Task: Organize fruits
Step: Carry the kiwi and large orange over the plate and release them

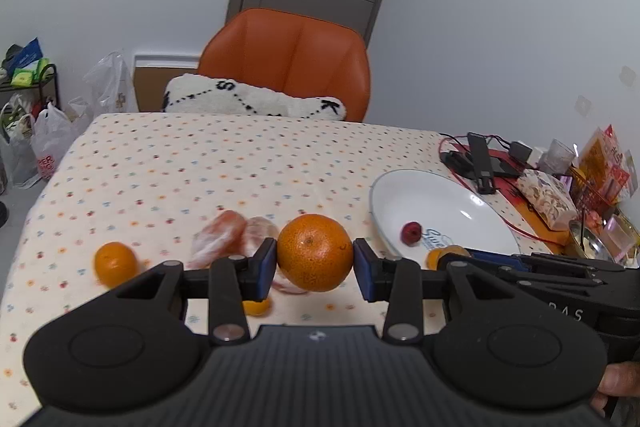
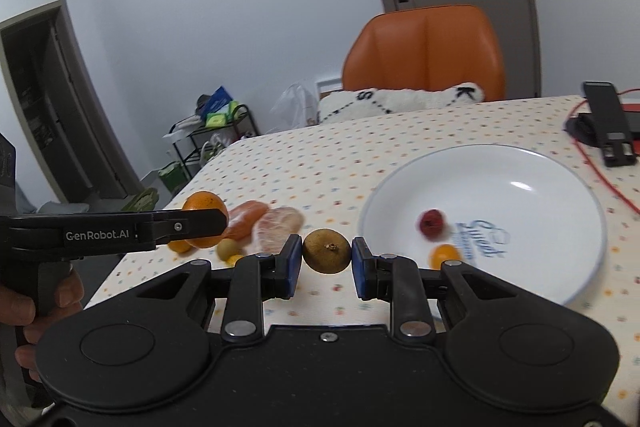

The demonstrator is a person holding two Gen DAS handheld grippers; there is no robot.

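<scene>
In the left wrist view my left gripper (image 1: 315, 267) is shut on a large orange (image 1: 315, 247), held above the dotted tablecloth. The right wrist view shows my right gripper (image 2: 326, 263) shut on a small brown round fruit (image 2: 326, 250), just left of the white plate (image 2: 540, 187). A red fruit (image 2: 432, 223) and a small orange fruit (image 2: 444, 254) lie in the plate. Peeled orange pieces (image 2: 264, 223), a small green fruit (image 2: 228, 247) and a small orange (image 1: 115, 264) rest on the cloth. At the left of that view, the left gripper (image 2: 212, 223) shows side-on with its orange (image 2: 204, 203).
An orange chair (image 1: 288, 59) with a white cushion (image 1: 252, 101) stands at the table's far side. Black devices with red cables (image 1: 480, 163), snack packets (image 1: 548, 199) and a glass crowd the right end beyond the plate (image 1: 432, 199). The table's left edge drops to bags on the floor (image 1: 48, 147).
</scene>
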